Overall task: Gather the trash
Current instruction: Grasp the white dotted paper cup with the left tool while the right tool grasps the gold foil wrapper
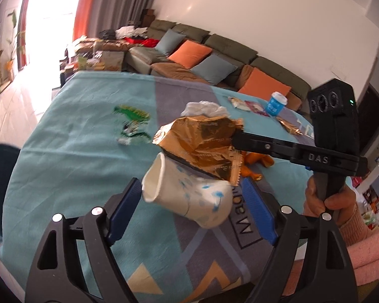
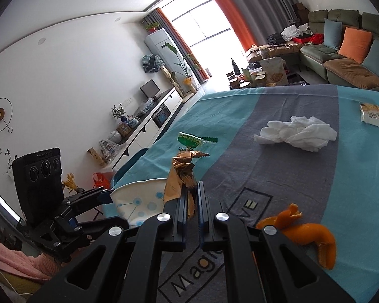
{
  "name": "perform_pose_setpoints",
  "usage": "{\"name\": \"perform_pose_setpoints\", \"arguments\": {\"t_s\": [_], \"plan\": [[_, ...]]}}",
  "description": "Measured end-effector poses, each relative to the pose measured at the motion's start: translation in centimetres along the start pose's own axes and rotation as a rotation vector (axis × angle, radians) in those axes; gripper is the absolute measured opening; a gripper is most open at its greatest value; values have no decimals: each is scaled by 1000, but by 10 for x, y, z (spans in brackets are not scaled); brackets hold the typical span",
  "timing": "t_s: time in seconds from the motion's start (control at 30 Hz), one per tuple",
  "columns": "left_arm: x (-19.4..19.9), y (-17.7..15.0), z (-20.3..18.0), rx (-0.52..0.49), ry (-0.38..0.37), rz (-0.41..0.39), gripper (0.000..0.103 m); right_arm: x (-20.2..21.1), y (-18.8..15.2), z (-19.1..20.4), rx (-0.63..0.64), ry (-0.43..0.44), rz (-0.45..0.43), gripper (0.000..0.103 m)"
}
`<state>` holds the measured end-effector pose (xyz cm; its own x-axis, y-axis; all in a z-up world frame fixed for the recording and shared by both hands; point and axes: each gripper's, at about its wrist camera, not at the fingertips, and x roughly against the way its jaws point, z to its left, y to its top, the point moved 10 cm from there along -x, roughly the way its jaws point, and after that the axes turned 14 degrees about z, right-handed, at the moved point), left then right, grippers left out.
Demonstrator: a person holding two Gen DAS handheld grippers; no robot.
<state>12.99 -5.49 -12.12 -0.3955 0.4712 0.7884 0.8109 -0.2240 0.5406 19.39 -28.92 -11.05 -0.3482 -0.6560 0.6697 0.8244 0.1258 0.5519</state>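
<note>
Gold wrapper (image 1: 202, 141) pinched in right tongs (image 2: 192, 202); left tongs (image 1: 192, 202) wide around paper cup (image 1: 189, 197).

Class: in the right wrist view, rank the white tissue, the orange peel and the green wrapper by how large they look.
1. white tissue
2. orange peel, close behind; it lies nearer the camera, so unsure
3. green wrapper

The gold wrapper (image 1: 202, 149) hides the right claw's (image 2: 192, 202) tips in the left wrist view. The green wrapper (image 1: 132, 123) is smeared by blur, its print unreadable. The orange peel (image 1: 255, 162) lies mostly hidden behind wrapper and claw. The paper cup (image 2: 139, 202) is partly covered.
</note>
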Motion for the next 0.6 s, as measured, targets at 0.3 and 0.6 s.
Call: {"name": "perform_pose_setpoints", "arguments": {"t_s": [0.3, 0.6], "plan": [[-10, -20, 38, 161, -73, 66, 52, -5, -4, 4, -6, 3, 17, 6], [-2, -22, 44, 134, -62, 31, 16, -10, -1, 3, -29, 22, 16, 6]]}}
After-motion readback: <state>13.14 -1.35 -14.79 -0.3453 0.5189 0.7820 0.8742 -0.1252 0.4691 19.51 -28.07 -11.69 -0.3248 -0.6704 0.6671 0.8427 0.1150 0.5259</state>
